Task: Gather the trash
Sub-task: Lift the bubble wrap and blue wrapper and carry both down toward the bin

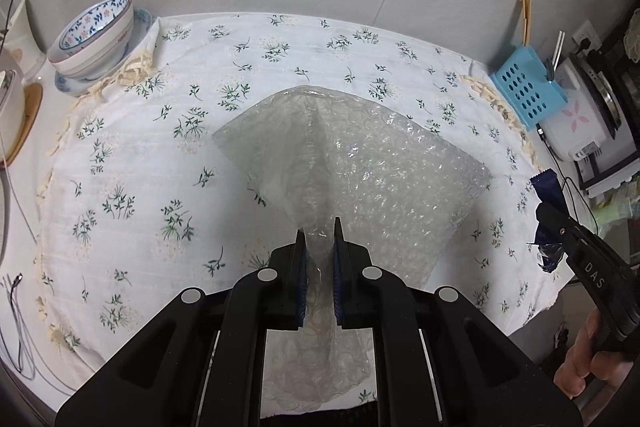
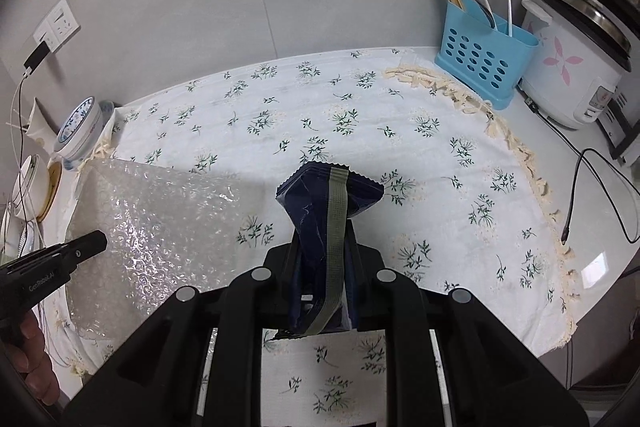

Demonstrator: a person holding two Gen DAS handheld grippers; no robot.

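Under everything lies the bench (image 2: pixel 592 195), mostly covered by a white floral tablecloth (image 1: pixel 168 155) with a fringed edge. At its far right stand a white rice cooker (image 2: pixel 568 75) and a blue perforated cutlery holder (image 2: pixel 484 63) with chopsticks and spoons in it; at the far left sits a blue-patterned bowl (image 1: pixel 96 31) on a saucer.

The biggest piece of trash is a sheet of clear bubble wrap (image 1: pixel 380 163). My left gripper (image 1: pixel 320 235) is clamped narrow on a bunched fold of it, and the rest fans out above the cloth. I judge it very light, soft and floppy, a little slick, so a gathered fold like this one is the right place to pinch; a single flat edge could slide out.

The smaller piece is a dark blue snack wrapper (image 2: pixel 324 211) with a zigzag cut end and an olive stripe down it. My right gripper (image 2: pixel 322 247) is closed tight on its crumpled middle, and it stands up above the cloth. It looks empty, thin and crinkly, so almost weightless; holding it at the waist keeps both ends from flapping free.

No bin shows in either view.
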